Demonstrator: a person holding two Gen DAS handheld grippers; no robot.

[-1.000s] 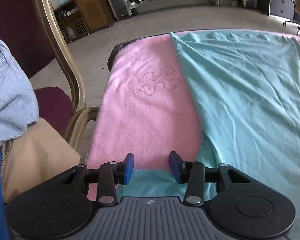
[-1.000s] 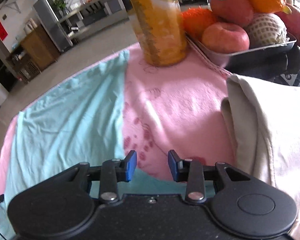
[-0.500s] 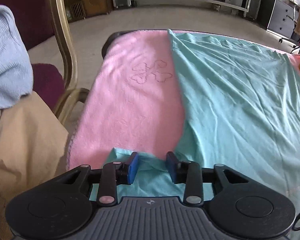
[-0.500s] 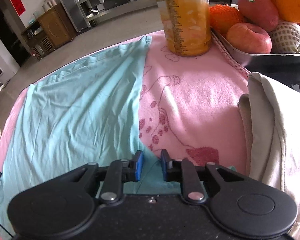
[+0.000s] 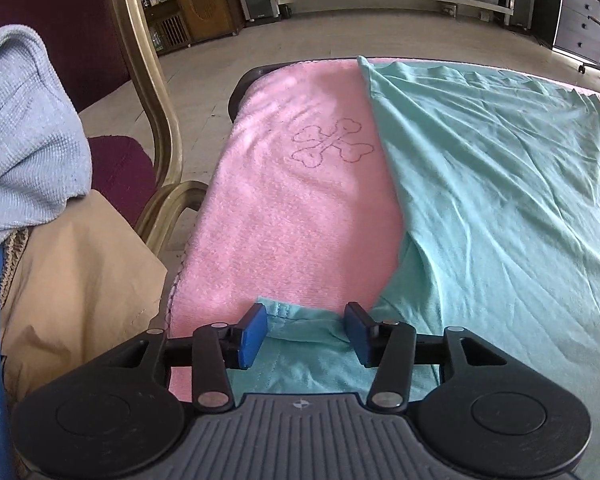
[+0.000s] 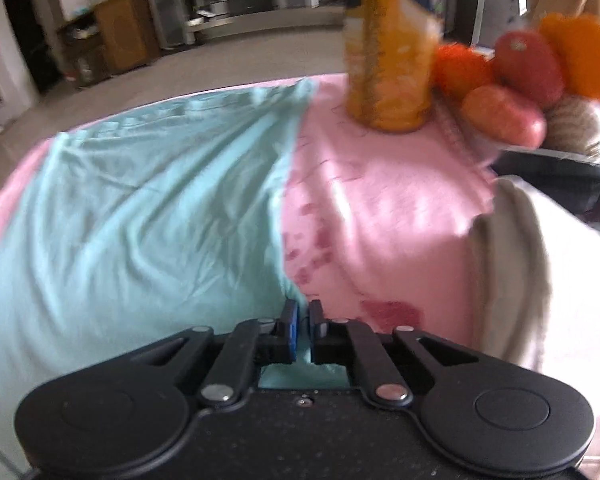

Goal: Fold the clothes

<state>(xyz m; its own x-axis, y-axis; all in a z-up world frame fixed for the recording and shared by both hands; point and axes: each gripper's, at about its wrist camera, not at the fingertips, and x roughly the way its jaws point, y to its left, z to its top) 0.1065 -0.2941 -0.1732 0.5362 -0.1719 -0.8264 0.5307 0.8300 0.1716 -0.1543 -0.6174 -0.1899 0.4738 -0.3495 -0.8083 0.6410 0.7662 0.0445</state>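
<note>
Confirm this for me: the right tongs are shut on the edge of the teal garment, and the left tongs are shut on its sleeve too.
Not quite. The right tongs are shut on the teal garment, as the right wrist view shows. The left tongs are open: in the left wrist view their blue pads stand apart, with the garment's sleeve lying between them, not yet pinched.

Readable text: none in either view.
Teal garment [image 5: 500,208]: faint pale print at its right edge in the left wrist view, cut off by the frame, not legible.
Orange bottle [image 6: 388,52]: label blurred, nothing legible.
Pink towel [image 5: 300,208]: outlined bone motif only, no lettering.
</note>
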